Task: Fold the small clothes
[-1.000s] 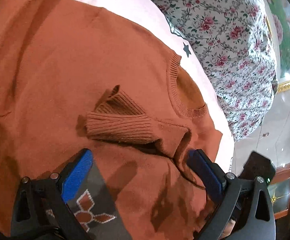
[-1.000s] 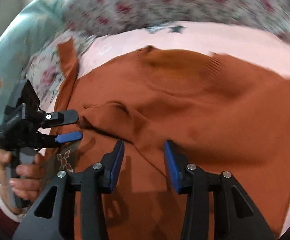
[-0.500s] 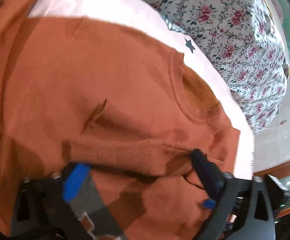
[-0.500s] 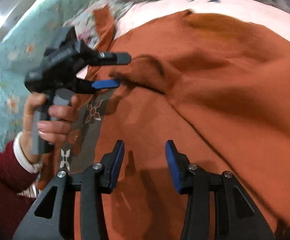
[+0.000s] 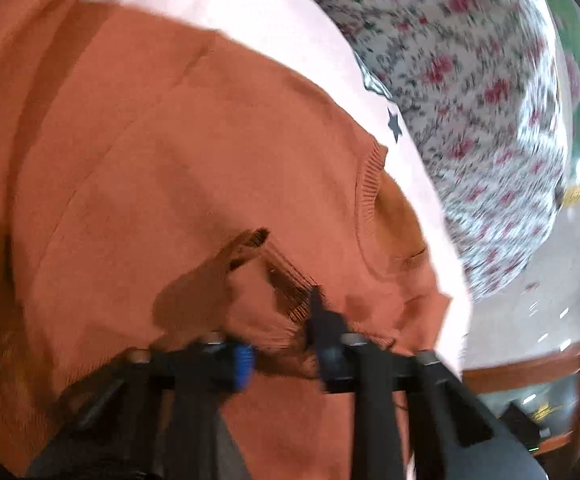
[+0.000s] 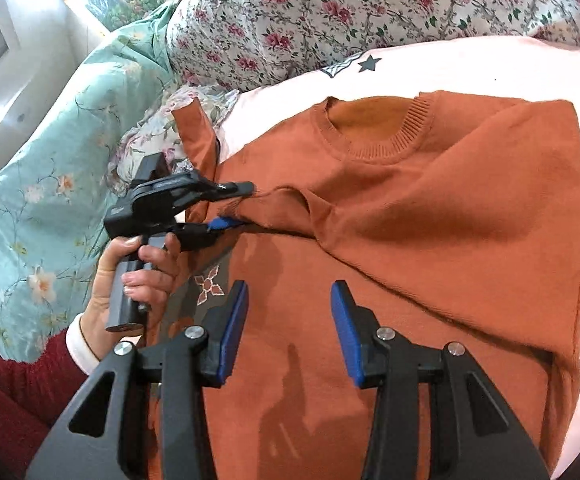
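The left tool (image 6: pixel 236 206), held in a hand (image 6: pixel 130 276) with a dark red sleeve (image 6: pixel 14 392), is closing its jaws on the ribbed cuff (image 5: pixel 290 300) of a rust-orange knitted sweater (image 6: pixel 410 240), with the cuff bunched between the blue pads and drawn across the chest. The right tool (image 6: pixel 288 334) hovers over the sweater's lower front, jaws partly apart with nothing between them. The sweater lies face up on a pale pink cloth with a dark star print (image 6: pixel 470 64), neckline (image 6: pixel 374 136) towards the far side, a grey patterned patch (image 6: pixel 206 286) showing near the left hand. Beyond lie a white bedcover with red roses (image 6: pixel 330 12) and a light teal flowered quilt (image 6: pixel 50 168)
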{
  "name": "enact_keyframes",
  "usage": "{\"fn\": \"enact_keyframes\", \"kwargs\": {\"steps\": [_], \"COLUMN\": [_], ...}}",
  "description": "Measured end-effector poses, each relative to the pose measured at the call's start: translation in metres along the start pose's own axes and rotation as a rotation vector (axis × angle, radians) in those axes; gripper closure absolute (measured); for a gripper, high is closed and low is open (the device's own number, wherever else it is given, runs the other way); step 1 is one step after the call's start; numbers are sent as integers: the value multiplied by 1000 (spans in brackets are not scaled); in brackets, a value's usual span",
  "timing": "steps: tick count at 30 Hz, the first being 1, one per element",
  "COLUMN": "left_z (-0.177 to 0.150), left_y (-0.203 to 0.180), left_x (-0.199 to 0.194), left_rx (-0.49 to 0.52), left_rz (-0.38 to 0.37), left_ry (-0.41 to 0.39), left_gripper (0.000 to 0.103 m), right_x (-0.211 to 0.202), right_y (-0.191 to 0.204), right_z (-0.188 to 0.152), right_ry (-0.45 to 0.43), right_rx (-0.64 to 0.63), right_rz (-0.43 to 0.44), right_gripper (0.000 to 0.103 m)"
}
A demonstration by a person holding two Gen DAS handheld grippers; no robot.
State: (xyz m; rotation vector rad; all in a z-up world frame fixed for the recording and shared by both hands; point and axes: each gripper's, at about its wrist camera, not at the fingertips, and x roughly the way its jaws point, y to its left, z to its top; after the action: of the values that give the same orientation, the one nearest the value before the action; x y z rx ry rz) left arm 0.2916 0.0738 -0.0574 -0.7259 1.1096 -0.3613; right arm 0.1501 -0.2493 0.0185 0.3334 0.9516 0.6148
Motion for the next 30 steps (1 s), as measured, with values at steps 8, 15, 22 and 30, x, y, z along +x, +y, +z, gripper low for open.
{"fn": "enact_keyframes", "kwargs": {"steps": [8, 15, 22, 30], "left_z": [-17, -27, -10, -10], "left_y": [-25, 4, 21, 10], "left_x": [-34, -23, -25, -13], "left_rx": [366, 318, 156, 213], "left_rz": [61, 70, -19, 68], "left_ry": [-158, -30, -24, -5], "left_gripper": [87, 37, 37, 52], "right_x": [-22, -37, -5, 64], "right_y": [-36, -64, -52, -26], "right_z": [0, -5, 8, 0], "right_ry": [-49, -70, 38, 216], "right_rx": [81, 167, 49, -261], "right_rz": [-156, -254, -239, -456], "right_gripper": [58, 58, 58, 60]}}
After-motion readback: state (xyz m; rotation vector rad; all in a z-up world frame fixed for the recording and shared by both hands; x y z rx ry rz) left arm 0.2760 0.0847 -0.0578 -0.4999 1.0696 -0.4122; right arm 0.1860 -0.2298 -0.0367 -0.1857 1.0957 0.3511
